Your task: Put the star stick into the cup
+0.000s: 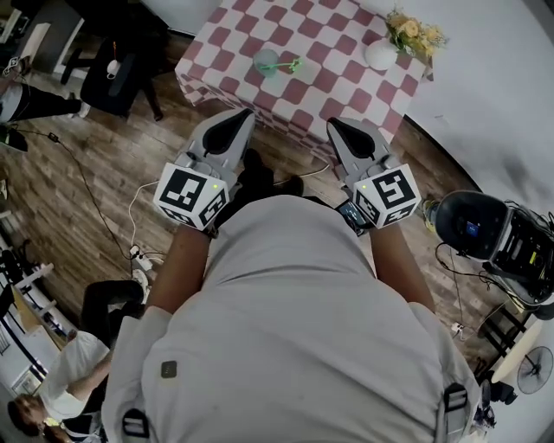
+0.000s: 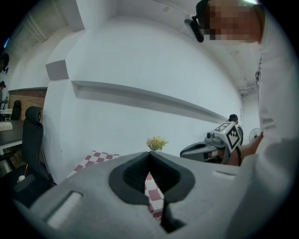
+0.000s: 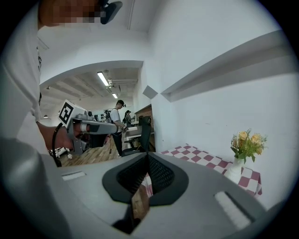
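Currently I hold both tools level in front of my chest, pointing at the table with the red-and-white checkered cloth.

Left gripper: jaws closed tip to tip, nothing between them. Its own view shows only a strip of cloth through the slot below the pads.

Right gripper: same state, tips together and empty. Floor and cloth show through its slot.

The two are side by side and apart, and each one's marker cube shows in the other's view.

Star stick: green, on the cloth just right of the cup, well ahead of both tools. It is too small in the head view to tell whether it touches the cup or which way it lies.

The cup is pale green and stands near the middle of the table.

Far right corner of the table: a white vase with yellow flowers, well apart from the cup.

Below me there is a wood floor with a white cable trailing to my left. A black chair stands off the table's left end.
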Demonstrator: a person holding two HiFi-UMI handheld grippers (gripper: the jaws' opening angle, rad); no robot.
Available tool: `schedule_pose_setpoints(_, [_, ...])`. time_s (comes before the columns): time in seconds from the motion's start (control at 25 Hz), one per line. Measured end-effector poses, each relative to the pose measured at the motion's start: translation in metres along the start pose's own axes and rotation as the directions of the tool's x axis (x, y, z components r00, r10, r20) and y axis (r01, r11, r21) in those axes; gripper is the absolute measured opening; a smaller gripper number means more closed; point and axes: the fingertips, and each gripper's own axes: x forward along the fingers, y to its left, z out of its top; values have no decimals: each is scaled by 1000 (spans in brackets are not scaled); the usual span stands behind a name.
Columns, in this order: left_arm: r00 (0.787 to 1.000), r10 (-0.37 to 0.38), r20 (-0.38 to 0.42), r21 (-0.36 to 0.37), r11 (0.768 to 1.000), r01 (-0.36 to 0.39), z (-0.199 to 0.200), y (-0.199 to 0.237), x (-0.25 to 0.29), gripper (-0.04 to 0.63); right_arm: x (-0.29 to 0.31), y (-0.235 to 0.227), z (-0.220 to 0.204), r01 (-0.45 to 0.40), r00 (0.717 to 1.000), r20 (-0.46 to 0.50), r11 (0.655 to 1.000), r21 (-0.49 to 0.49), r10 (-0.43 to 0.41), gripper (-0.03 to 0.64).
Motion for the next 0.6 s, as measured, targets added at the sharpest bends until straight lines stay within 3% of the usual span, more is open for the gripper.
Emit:
schedule_pose_setpoints(0.32, [998, -54, -11, 15, 998, 54, 0, 3, -22, 5, 5, 24, 12, 37, 999, 17, 999, 2, -37, 9])
schedule_pose_setpoints(0.6, [996, -87, -20, 28, 996, 87, -2, 20, -74, 5, 22, 71, 21, 72, 997, 29, 997, 3, -72, 9])
